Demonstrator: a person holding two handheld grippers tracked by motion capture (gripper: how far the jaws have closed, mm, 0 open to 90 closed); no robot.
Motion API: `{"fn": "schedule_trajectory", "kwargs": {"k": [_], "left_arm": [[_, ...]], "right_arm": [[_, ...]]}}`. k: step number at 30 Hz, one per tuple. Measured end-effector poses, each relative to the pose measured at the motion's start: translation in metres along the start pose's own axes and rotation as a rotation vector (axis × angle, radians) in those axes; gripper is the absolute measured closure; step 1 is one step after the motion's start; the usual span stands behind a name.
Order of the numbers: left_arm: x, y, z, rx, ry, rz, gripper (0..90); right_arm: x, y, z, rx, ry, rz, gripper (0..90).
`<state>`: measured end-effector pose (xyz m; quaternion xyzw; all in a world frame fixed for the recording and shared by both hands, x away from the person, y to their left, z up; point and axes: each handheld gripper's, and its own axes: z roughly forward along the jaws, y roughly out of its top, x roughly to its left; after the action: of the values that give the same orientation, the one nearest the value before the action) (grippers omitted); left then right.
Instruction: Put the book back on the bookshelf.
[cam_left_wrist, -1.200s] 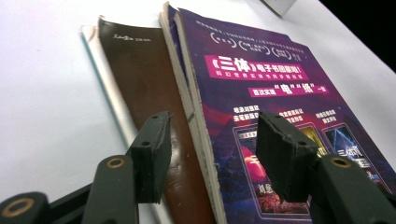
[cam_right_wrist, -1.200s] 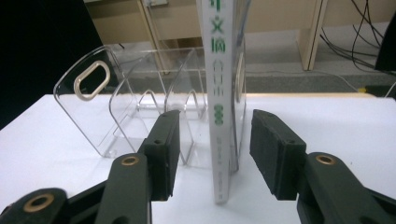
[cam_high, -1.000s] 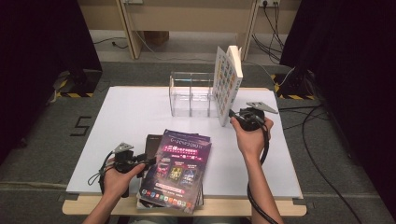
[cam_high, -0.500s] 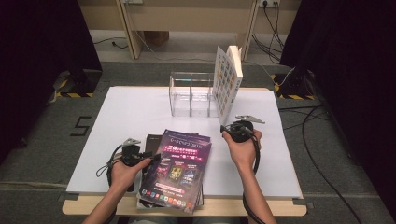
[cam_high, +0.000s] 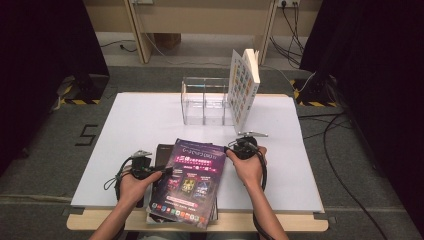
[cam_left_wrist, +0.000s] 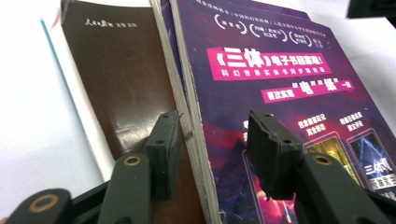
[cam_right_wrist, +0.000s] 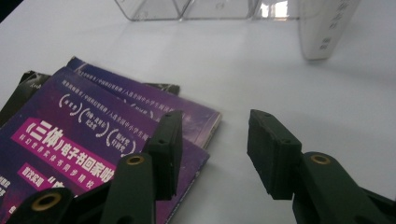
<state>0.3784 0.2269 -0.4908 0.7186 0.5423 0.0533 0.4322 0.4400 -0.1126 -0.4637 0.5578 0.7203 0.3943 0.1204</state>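
Purple magazines (cam_high: 192, 182) lie stacked at the near edge of the white desk (cam_high: 140, 120), on top of a brown book (cam_left_wrist: 119, 74). The left tongs (cam_high: 167, 171) sit at the stack's left edge; their jaws have just been closing and now straddle the top magazine's page edges, one jaw over the brown cover, the other over the purple one, not yet pressing. The right tongs (cam_high: 234, 148) hover open and empty at the stack's far right corner. Behind stand a clear plastic rack (cam_high: 206, 100) and an upright book (cam_high: 243, 87).
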Motion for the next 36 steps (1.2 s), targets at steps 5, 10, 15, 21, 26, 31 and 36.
{"fn": "schedule_trajectory", "kwargs": {"k": [5,10,15,21,26,31,36], "left_arm": [[-0.001,-0.001,0.0,0.008,-0.007,-0.009,54.7],[-0.002,0.001,-0.004,-0.002,0.009,0.0,54.4],[0.0,0.001,-0.005,0.01,0.011,-0.01,53.2],[0.0,-0.001,-0.003,0.04,-0.015,-0.023,53.5],[-0.002,0.0,-0.002,0.048,-0.012,-0.021,55.6],[-0.006,0.001,-0.003,0.055,0.014,0.009,57.5],[-0.009,0.002,-0.004,0.059,0.036,0.021,59.5]], "right_arm": [[0.002,-0.003,0.007,0.034,0.019,0.009,56.3],[0.005,-0.003,0.012,0.06,0.042,0.019,56.2],[0.005,-0.005,0.017,0.08,0.053,0.033,56.1],[0.007,-0.006,0.02,0.09,0.07,0.051,55.7],[0.006,-0.007,0.02,0.095,0.081,0.084,56.8],[0.004,-0.005,0.017,0.083,0.083,0.11,63.6],[0.009,0.003,0.004,0.043,0.099,0.096,69.9]]}}
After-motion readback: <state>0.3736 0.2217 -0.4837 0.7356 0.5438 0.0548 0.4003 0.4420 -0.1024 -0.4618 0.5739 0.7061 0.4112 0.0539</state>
